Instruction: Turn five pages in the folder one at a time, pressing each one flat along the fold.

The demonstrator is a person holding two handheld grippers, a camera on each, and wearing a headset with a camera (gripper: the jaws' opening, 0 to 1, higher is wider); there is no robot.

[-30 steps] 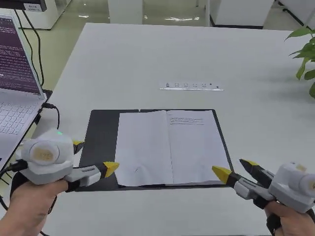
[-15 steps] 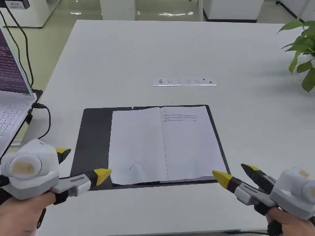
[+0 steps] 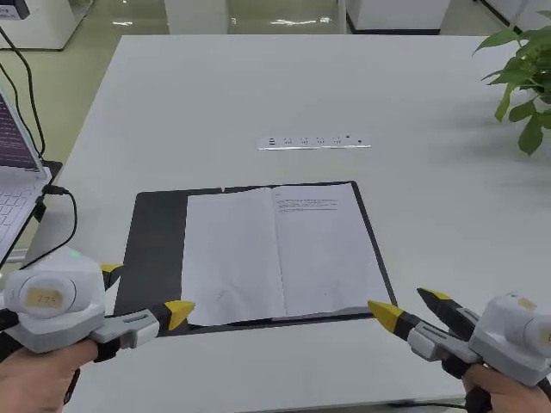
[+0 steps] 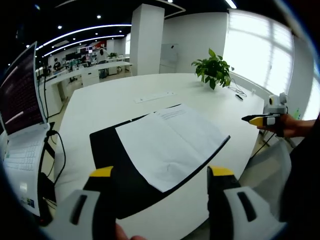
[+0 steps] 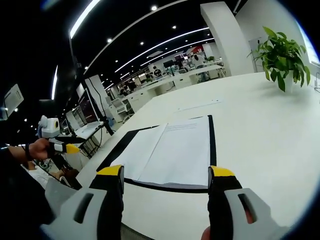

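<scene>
A black folder (image 3: 155, 249) lies open on the white table (image 3: 258, 86), with white pages (image 3: 284, 249) spread flat on it; the right page carries a few printed lines at its top. My left gripper (image 3: 142, 292) hovers open off the folder's near left corner, nothing between its yellow-tipped jaws. My right gripper (image 3: 409, 305) is open too, just off the near right corner of the folder. The folder (image 4: 110, 155) with its pages (image 4: 170, 142) lies ahead of the left gripper (image 4: 162, 172). From the right gripper (image 5: 165, 171) the pages (image 5: 170, 150) lie straight ahead.
A socket strip (image 3: 314, 142) is set into the table beyond the folder. A laptop (image 3: 10, 163) with a cable stands at the left edge. A green plant (image 3: 521, 77) is at the far right. The table's near edge runs just under both grippers.
The head camera has shifted, so the folder sits a little further left and higher in the picture. Both grippers stay open near the folder's front corners.
</scene>
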